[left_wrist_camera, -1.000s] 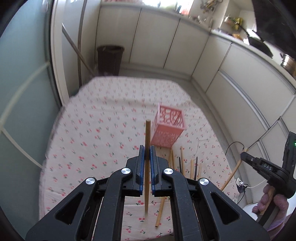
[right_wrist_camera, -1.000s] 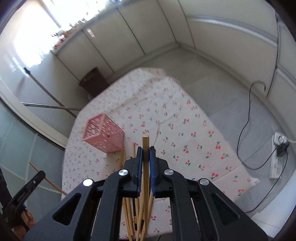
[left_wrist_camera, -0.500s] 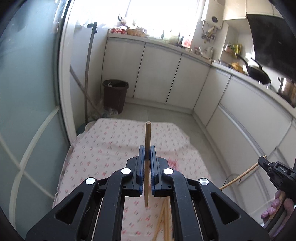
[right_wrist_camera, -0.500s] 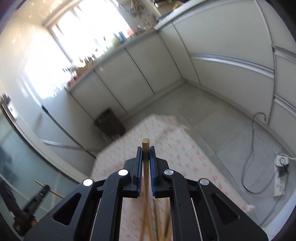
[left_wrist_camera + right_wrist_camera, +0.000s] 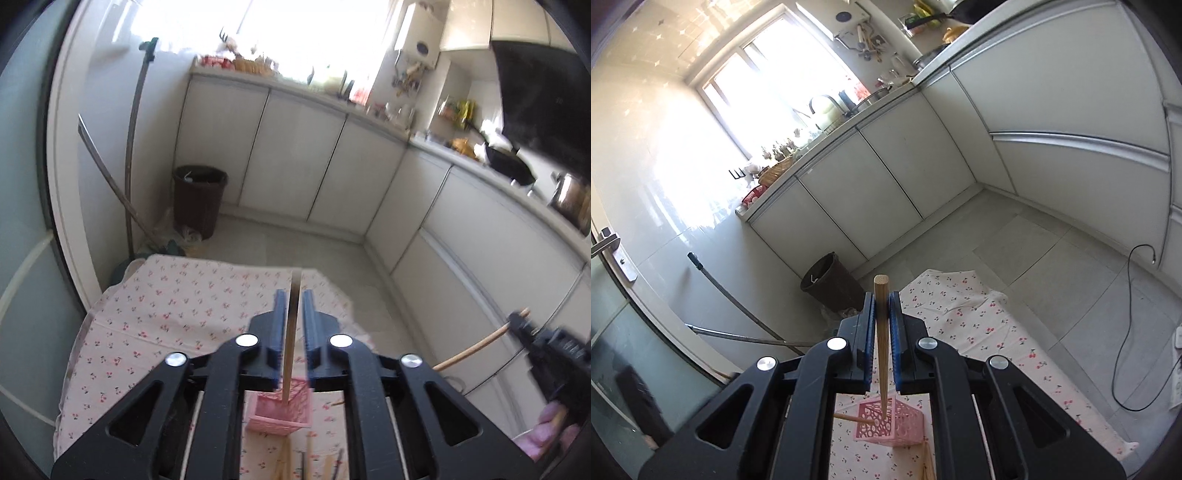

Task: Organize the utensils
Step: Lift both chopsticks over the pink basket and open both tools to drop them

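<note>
- The left gripper [image 5: 294, 295] has its jaws parted, with daylight on both sides of the wooden chopstick [image 5: 290, 339] that hangs between them, so it appears to be letting go rather than clamping.
- That chopstick points at 6 o'clock in the left wrist view, its lower tip inside the mouth of the pink basket [image 5: 280, 411].
- The right gripper [image 5: 881, 299] is clamped on a second wooden chopstick [image 5: 881, 332], blue pads pressed to the wood, thick end up at 12 o'clock and thin tip at the basket [image 5: 886, 422] rim.
- The basket sits on the cherry-print cloth [image 5: 162, 314] covering the counter, at 6 o'clock in both views.
- In the right wrist view another stick [image 5: 851, 417] pokes out of the basket toward 9 o'clock, lying slanted.
- More loose chopsticks [image 5: 306, 461] lie on the cloth at 6 o'clock beyond the basket, not yet sorted.
- Risk: the basket looks light and perforated; a tip catching in a hole or pushing the wall could tip or slide it.
- Risk: the freed stick may lean out over the rim and fall back onto the cloth.
- Risk: both grippers crowd the same opening, so they could knock each other.
</note>
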Demonstrator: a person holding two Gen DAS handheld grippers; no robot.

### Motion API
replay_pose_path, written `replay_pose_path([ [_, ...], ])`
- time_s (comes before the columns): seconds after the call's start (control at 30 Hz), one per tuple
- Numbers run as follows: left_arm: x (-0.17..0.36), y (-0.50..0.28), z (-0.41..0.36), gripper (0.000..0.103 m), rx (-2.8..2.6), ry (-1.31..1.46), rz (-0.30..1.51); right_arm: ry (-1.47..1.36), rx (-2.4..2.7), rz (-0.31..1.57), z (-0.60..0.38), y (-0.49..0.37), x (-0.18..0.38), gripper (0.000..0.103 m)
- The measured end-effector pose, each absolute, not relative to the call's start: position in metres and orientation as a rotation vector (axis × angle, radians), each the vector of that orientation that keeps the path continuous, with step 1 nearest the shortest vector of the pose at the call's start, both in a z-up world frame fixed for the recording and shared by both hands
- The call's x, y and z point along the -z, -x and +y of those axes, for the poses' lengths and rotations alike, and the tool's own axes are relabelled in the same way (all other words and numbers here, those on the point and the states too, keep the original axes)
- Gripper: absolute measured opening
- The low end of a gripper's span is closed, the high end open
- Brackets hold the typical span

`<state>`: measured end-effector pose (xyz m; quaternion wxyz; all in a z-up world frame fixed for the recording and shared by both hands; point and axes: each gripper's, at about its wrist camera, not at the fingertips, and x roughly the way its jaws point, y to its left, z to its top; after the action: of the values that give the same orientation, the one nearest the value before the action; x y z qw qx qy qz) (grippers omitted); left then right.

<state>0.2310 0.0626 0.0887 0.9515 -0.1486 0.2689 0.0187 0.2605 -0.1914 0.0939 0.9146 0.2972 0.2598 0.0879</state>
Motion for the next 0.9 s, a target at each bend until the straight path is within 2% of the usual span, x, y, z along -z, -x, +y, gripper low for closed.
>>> replay_pose_path([
  [0.17, -0.085, -0.227, 0.077, 0.029, -0.048, 0.362, 0.554, -0.593, -0.186, 0.534, -0.177, -0.266, -0.089, 0.008],
  [0.43, -0.08, -0.213, 0.096, 0.034, -0.073, 0.431, 0.576, -0.584, -0.184, 0.559, -0.154, -0.279, -0.072, 0.008],
  [0.53, -0.074, -0.213, 0.096, 0.034, -0.078, 0.417, 0.6, -0.57, -0.201, 0.59, -0.139, -0.289, -0.055, 0.015],
  [0.6, -0.071, -0.211, 0.094, 0.034, -0.078, 0.396, 0.612, -0.581, -0.202, 0.634, -0.133, -0.293, -0.043, 0.033],
  [0.73, -0.072, -0.208, 0.088, 0.036, -0.068, 0.368, 0.623, -0.528, -0.185, 0.655, -0.126, -0.288, -0.037, 0.034],
  [0.83, -0.072, -0.205, 0.084, 0.041, -0.061, 0.351, 0.63, -0.474, -0.164, 0.648, -0.125, -0.28, -0.041, 0.038],
  [0.9, -0.072, -0.203, 0.079, 0.046, -0.057, 0.332, 0.635, -0.441, -0.156, 0.645, -0.124, -0.271, -0.041, 0.053],
])
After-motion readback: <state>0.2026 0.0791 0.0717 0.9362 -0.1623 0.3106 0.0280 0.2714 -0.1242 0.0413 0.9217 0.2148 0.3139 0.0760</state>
